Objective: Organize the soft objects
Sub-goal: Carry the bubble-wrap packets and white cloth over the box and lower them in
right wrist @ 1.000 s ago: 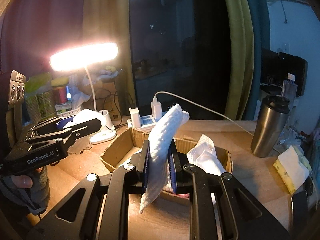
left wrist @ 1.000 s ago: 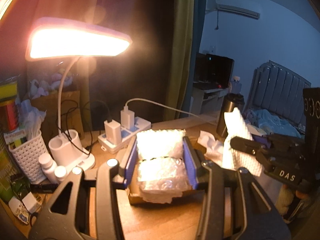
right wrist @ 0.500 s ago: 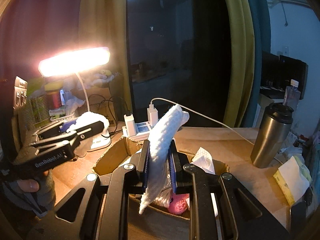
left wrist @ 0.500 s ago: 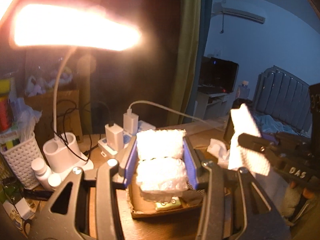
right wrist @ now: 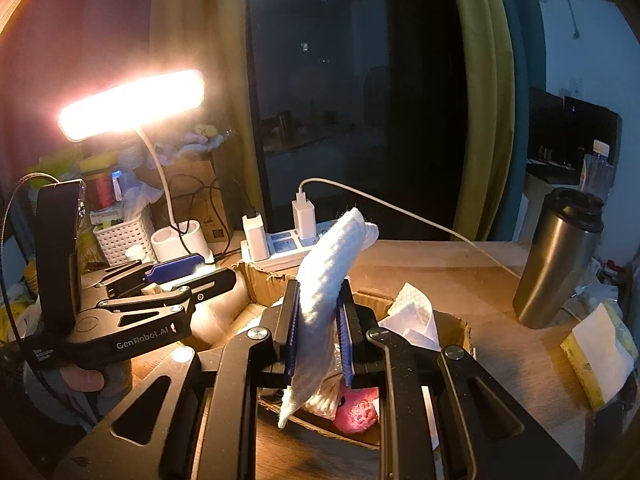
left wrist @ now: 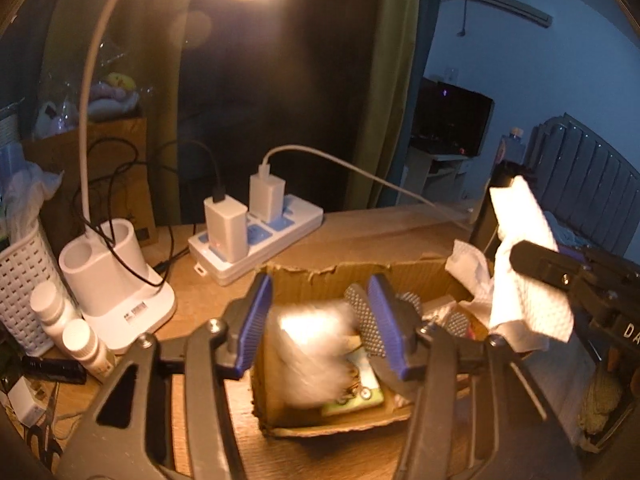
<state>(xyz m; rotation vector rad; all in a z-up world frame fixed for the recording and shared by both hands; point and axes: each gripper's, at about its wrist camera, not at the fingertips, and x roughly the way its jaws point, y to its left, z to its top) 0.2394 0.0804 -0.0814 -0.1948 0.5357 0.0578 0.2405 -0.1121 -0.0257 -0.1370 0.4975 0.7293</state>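
**Cardboard box filling up, two pieces yet to land**

Cardboard is our container: an open, torn-edged box (left wrist: pixel 344 270) on the wooden desk (right wrist: pixel 460 264), just in front of the white power strip (left wrist: pixel 280 236). We judge the sorting well under way but unfinished. Inside the box we already see a crumpled white tissue (right wrist: pixel 414 312) against the far right corner, a pink soft toy (right wrist: pixel 356 408) at the near edge, some dark mesh-patterned pieces (left wrist: pixel 366 312) and a small green-edged item we cannot identify.

Our left gripper (left wrist: pixel 320 324) hangs over the box's left part; its jaws have just been opening, and the bubble-wrap wad (left wrist: pixel 314 354) sits blurred between the blue pads, apparently slipping free toward the box floor. We read that claw as released, with the wad beside the left pad and clear of the right one.

Our right gripper (right wrist: pixel 318 334) is clenched on a white folded cloth (right wrist: pixel 328 280), which stands tilted up out of the jaws, its lower end dangling over the box's near edge.

Left to do, as we judge it: let the wad settle, then lower and drop the cloth. A steel tumbler (right wrist: pixel 560 256) and a yellow-backed tissue pack (right wrist: pixel 600 356) stand outside the box on the right.
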